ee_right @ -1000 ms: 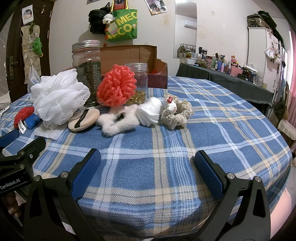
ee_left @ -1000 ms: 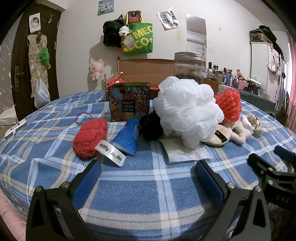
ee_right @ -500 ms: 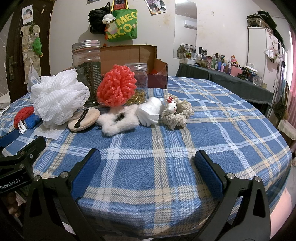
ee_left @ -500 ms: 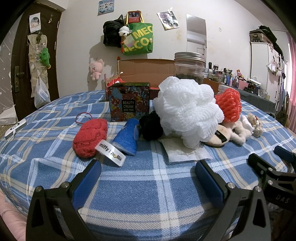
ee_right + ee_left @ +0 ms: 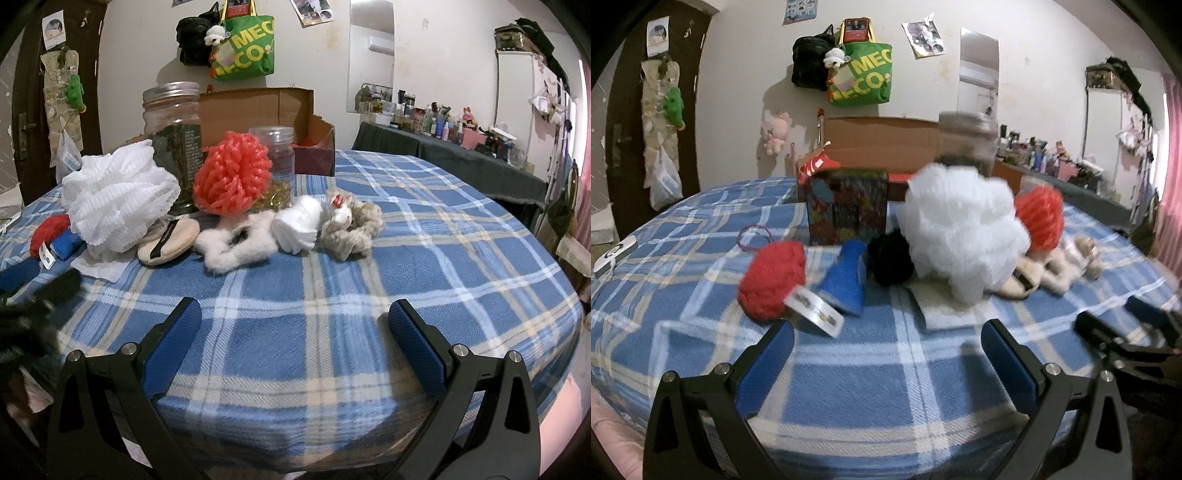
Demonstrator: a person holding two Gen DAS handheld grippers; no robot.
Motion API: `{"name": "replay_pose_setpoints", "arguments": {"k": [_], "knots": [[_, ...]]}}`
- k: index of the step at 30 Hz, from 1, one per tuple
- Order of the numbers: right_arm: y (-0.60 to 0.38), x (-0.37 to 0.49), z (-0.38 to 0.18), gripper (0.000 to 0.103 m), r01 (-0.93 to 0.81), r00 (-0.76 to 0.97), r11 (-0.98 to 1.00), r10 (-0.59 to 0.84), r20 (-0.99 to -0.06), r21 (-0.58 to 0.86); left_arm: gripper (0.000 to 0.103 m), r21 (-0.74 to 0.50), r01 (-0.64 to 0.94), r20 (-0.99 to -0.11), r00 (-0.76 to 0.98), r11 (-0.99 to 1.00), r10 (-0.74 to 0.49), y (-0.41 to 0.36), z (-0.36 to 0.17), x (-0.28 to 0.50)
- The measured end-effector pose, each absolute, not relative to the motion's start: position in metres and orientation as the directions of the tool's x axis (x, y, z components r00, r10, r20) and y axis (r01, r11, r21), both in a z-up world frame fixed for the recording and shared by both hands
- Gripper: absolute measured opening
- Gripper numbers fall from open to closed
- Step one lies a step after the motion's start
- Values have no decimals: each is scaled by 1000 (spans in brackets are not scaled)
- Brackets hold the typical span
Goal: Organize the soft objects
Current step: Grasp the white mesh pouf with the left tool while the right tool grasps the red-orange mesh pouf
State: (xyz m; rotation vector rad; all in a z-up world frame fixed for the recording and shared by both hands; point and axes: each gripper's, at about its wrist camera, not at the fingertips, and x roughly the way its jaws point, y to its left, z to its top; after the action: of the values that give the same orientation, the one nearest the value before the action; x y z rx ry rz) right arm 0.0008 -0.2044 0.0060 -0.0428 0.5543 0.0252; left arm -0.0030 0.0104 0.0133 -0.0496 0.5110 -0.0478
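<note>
Soft things lie in a row on the blue plaid table (image 5: 424, 258). In the left wrist view I see a red knitted item (image 5: 772, 280) with a white tag, a blue cloth item (image 5: 844, 280), a black pom (image 5: 890, 260), a big white mesh puff (image 5: 960, 229) and a red-orange puff (image 5: 1039, 218). The right wrist view adds a beige powder puff (image 5: 166, 245), a fluffy white scrunchie (image 5: 236, 245), a white rolled item (image 5: 299, 229) and a beige scrunchie with a small toy (image 5: 351, 229). My left gripper (image 5: 886, 354) is open, just short of the red and blue items. My right gripper (image 5: 293, 343) is open, well short of the scrunchies.
A printed box (image 5: 847, 206), a large glass jar (image 5: 171, 140), a small jar (image 5: 277, 158) and an open cardboard box (image 5: 273, 122) stand behind the soft things. A small white device (image 5: 615, 254) lies at the table's left edge. Bags hang on the wall.
The left wrist view has blurred and shifted slightly, with the objects a little nearer; the left gripper shows blurred in the right view. The right gripper has hardly moved. Nothing was grasped.
</note>
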Motion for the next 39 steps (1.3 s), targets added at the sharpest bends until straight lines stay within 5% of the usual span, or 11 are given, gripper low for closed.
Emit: {"name": "replay_pose_setpoints", "arguments": {"k": [8, 14, 19, 30, 35, 37, 39], "knots": [[-224, 22, 51, 103, -22, 881, 1000, 10, -474, -21, 103, -95, 41, -445, 892, 995, -79, 39, 57, 11], [-234, 59, 70, 103, -128, 853, 989, 149, -500, 77, 103, -138, 173, -459, 861, 975, -218, 43, 79, 34], [-238, 87, 74, 103, -232, 789, 957, 289, -541, 173, 103, -157, 285, -492, 807, 946, -325, 31, 87, 53], [-221, 117, 62, 103, -368, 666, 899, 434, -606, 240, 103, -122, 368, -598, 714, 922, -364, -1, 67, 81], [-209, 118, 55, 84, -405, 632, 884, 455, -628, 233, 99, -129, 361, -631, 689, 923, -358, -7, 55, 87], [-207, 118, 52, 57, -410, 621, 879, 464, -632, 244, 81, -137, 375, -631, 680, 917, -373, -8, 52, 87], [-206, 119, 48, 42, -413, 605, 872, 478, -636, 262, 70, -144, 390, -633, 670, 909, -388, -11, 51, 87]]}}
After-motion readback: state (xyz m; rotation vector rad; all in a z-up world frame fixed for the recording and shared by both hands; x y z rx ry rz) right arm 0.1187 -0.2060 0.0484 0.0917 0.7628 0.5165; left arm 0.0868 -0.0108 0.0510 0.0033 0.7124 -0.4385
